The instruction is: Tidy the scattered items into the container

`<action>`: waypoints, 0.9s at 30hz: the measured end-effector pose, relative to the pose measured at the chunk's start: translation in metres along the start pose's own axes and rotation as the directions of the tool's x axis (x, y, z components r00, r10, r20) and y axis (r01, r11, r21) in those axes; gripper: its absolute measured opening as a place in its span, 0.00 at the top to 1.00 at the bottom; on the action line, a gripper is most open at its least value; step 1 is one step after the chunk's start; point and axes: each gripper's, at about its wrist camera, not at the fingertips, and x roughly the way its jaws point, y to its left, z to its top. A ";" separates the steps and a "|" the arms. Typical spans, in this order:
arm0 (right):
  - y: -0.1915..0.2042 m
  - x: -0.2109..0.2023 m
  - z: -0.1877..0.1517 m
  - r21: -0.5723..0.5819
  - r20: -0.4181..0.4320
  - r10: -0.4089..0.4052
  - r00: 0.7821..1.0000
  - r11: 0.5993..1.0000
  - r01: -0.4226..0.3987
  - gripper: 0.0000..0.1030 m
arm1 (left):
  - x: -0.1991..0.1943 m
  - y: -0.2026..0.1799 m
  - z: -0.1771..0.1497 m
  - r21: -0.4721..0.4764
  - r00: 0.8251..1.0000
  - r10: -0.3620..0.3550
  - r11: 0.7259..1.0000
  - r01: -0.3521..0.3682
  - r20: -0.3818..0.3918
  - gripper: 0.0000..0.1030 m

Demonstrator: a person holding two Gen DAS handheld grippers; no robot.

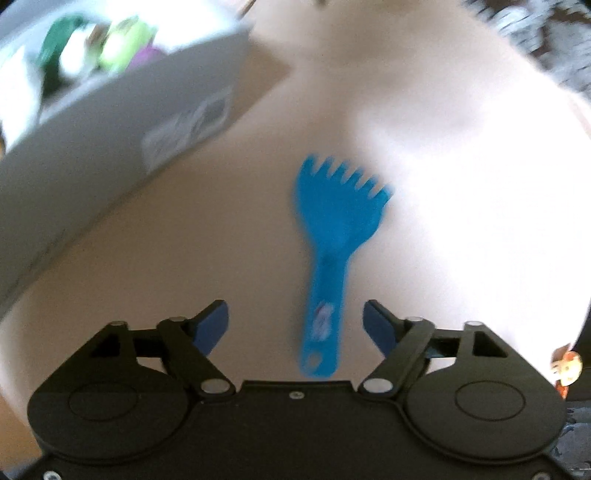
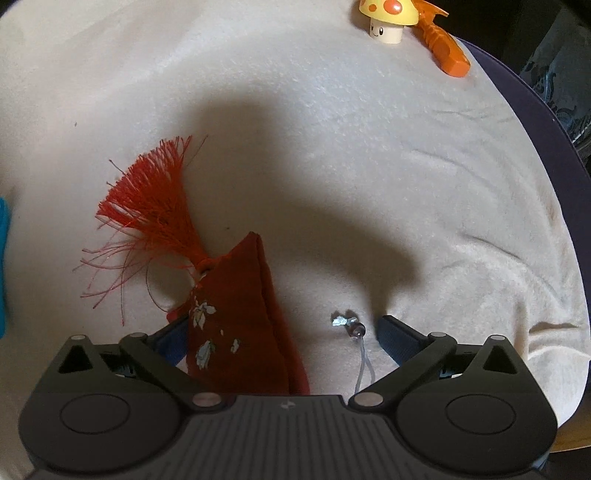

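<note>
Below: red pouch [image 2: 236,325], floral print, frayed red tassel [image 2: 155,206].

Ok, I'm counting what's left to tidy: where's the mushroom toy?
In the right wrist view, the mushroom toy stands upright at the top edge on the pale cloth, beside the orange clip.

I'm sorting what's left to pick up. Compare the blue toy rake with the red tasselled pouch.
The blue toy rake is stiff, flat plastic; the red tasselled pouch is soft, plump fabric. The rake is plain blue with a small sticker on its handle; the pouch bears white flower prints and a frayed red tassel. The rake ends in teeth, the pouch in loose threads. Both lie on the pale cloth, each between open tongs, ungripped.
</note>
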 end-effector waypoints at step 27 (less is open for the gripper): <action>0.002 -0.002 -0.019 -0.028 0.059 0.025 0.998 0.999 -0.024 0.00 | 0.082 -0.066 0.013 0.370 0.980 0.195 0.909 -0.193 0.032 0.32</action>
